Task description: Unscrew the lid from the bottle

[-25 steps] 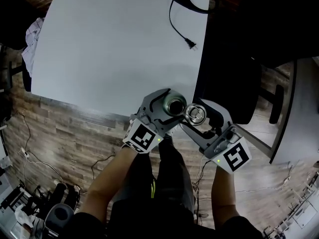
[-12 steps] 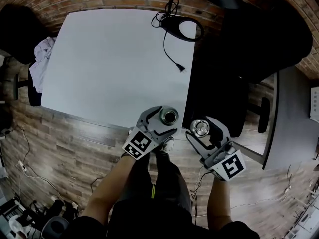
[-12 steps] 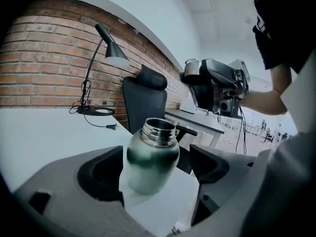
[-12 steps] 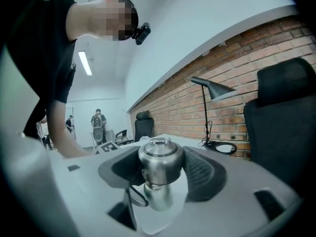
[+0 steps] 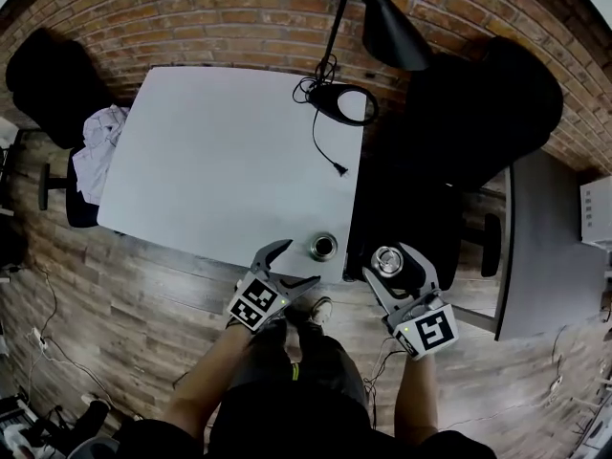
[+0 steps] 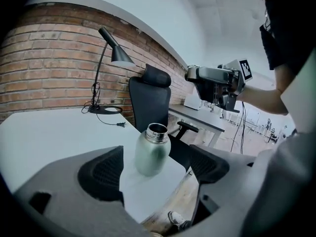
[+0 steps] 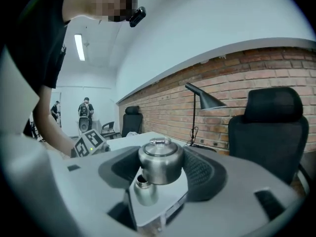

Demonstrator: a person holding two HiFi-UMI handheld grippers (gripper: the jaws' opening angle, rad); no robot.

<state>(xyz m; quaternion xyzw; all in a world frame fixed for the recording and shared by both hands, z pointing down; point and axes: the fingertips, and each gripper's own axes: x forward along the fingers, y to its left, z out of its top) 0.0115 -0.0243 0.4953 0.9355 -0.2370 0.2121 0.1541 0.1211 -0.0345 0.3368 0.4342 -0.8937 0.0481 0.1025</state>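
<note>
Step in hand: the unscrewing looks finished; the bottle is let go and the lid is being carried clear.
Left hand-held gripper [image 5: 301, 261]: jaws spread wide, nothing pressed between the pads.
Bottle [image 5: 324, 247]: stands upright and open-mouthed on the worktop [image 5: 220, 161], just ahead of the left hand-held gripper's tips, apart from both pads, near the edge on the person's side.
Right hand-held gripper [image 5: 389, 259]: pinches the lid, one pad on each side of it.
Lid [image 7: 159, 159]: steel, top knob up, held in the air between the right jaws, beyond the worktop's edge and beside the dark chair [image 5: 449, 132].
Bottle from the right hand-held gripper: ahead and below the lid, off toward the left one.
Next move, as I judge it: bring the right hand-held gripper back over the worktop, lower the lid flat beside the bottle, then spread the jaws; the bottle sits close to the edge, so a nudge could tip it off.
Change from a second ago: the left jaws were round the bottle and are now drawn back off it; the lid, then touching distance from the bottle's mouth, is now well to the side.
</note>
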